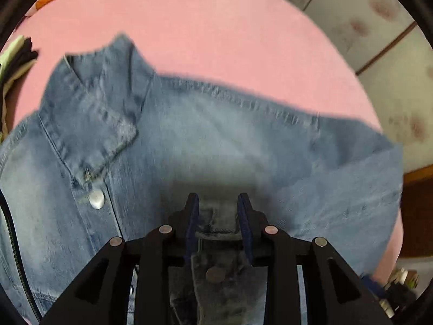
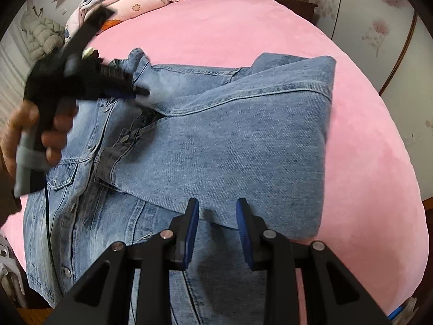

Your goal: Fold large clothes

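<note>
1. I am seeing the denim jacket (image 2: 216, 135) lying on the pink bed (image 2: 230, 27), its sleeve (image 2: 230, 149) folded across the front, long axis running left to right.
2. My left gripper (image 1: 217, 208) is hovering spread over denim, pinching nothing.
3. My right gripper (image 2: 217, 214) is waiting parted, empty, nearest the sleeve's lower edge.

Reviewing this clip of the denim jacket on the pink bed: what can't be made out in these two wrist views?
- Left gripper tips, right wrist view: motion-blurred, gap unreadable.
- Sleeve cuff, left wrist view: under the gripper frame; any pad contact unclear.
- Denim jacket hem, both views: cut off by the bottom edge and gripper frames.
- Right gripper, right wrist view: jaws apart; the fold between them may be untouched.
</note>
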`<control>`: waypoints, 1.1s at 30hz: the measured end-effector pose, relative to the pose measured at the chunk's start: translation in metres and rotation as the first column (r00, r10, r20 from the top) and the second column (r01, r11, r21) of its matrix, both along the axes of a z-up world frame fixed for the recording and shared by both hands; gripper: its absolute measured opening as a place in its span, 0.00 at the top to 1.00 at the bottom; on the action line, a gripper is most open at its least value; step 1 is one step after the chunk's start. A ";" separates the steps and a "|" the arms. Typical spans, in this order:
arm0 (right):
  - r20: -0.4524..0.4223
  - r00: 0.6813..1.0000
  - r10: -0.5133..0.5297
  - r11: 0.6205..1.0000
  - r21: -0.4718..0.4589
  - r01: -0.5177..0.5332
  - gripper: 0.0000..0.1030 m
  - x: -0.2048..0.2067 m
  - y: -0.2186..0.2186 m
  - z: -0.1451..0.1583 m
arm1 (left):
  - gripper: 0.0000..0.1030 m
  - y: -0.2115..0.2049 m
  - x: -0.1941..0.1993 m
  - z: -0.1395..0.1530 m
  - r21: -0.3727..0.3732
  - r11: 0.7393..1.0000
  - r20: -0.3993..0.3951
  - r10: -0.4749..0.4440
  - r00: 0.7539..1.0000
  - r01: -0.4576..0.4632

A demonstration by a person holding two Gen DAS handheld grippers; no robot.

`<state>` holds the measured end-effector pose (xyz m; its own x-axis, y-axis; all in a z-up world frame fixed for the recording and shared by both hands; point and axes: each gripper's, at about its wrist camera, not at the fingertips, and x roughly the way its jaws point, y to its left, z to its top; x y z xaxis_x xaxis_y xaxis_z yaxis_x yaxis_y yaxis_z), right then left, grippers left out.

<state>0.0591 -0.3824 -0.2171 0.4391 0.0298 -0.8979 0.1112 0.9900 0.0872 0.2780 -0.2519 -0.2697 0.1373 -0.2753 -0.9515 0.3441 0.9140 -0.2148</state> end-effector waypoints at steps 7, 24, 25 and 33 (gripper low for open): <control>0.010 0.999 -0.048 0.999 0.003 0.048 0.72 0.001 -0.019 0.003 | 0.49 0.019 -0.017 -0.015 -0.005 1.000 -0.068 0.029 0.997 -0.029; 0.008 0.996 -0.084 0.996 0.010 0.084 0.72 -0.001 -0.033 -0.001 | 0.63 -0.001 -0.023 -0.043 -0.050 0.998 -0.145 -0.029 0.989 0.022; 0.007 0.997 -0.082 0.997 0.009 0.082 0.72 -0.001 -0.033 -0.001 | 0.64 -0.004 -0.022 -0.044 -0.041 0.999 -0.142 -0.023 0.990 0.017; 0.019 0.996 -0.089 0.996 -0.013 0.089 0.72 -0.002 -0.035 0.005 | 0.88 -0.016 -0.039 -0.002 0.019 1.000 0.012 0.007 1.000 -0.007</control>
<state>0.0574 -0.4178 -0.2123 0.4562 -0.0221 -0.8896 0.1974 0.9773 0.0769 0.2395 -0.2675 -0.2717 0.1505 -0.2566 -0.9547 0.3400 0.9203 -0.1938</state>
